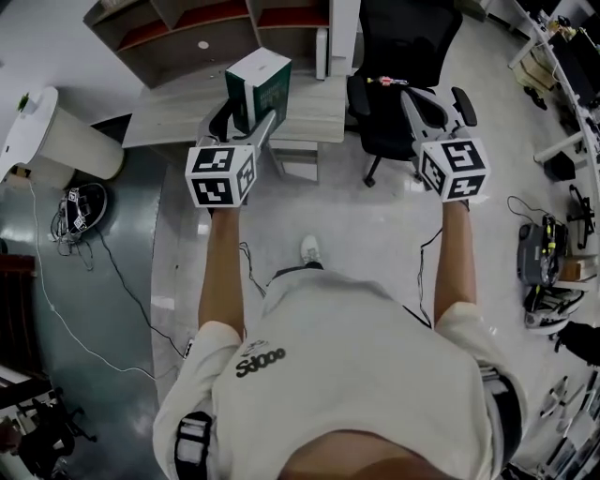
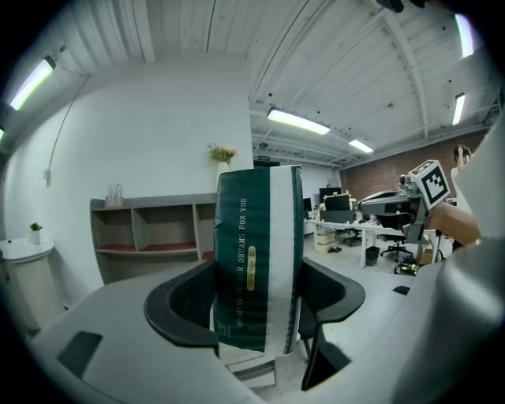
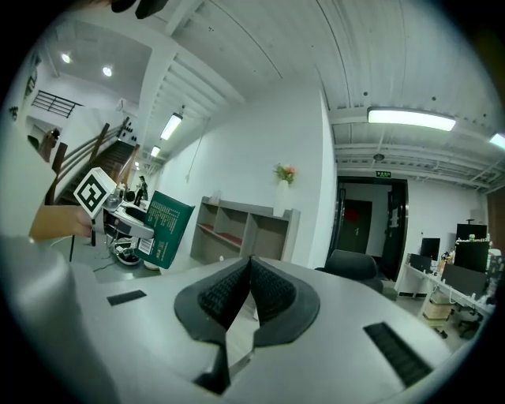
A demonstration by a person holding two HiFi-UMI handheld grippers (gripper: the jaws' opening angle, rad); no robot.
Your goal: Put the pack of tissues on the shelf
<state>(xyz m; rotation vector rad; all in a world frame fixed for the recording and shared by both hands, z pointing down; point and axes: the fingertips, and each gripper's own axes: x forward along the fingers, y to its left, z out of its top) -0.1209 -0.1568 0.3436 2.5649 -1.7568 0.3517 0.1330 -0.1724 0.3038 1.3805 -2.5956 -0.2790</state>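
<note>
The pack of tissues (image 1: 259, 84) is a dark green and white block held upright above the desk. My left gripper (image 1: 246, 117) is shut on its lower part. In the left gripper view the pack (image 2: 256, 260) fills the gap between the black pads, and the grey shelf (image 2: 150, 233) stands behind it, apart. The shelf (image 1: 216, 28) lies at the top of the head view. My right gripper (image 1: 412, 98) hovers in front of the chair, shut with nothing in it. In the right gripper view its pads (image 3: 237, 293) meet, and the pack (image 3: 163, 222) shows far left.
A light wooden desk (image 1: 309, 112) stands under the pack, in front of the shelf. A black office chair (image 1: 403, 52) is to the right. A round white stand (image 1: 56, 131) is at the left, with cables on the floor. Office desks (image 2: 347, 229) lie beyond.
</note>
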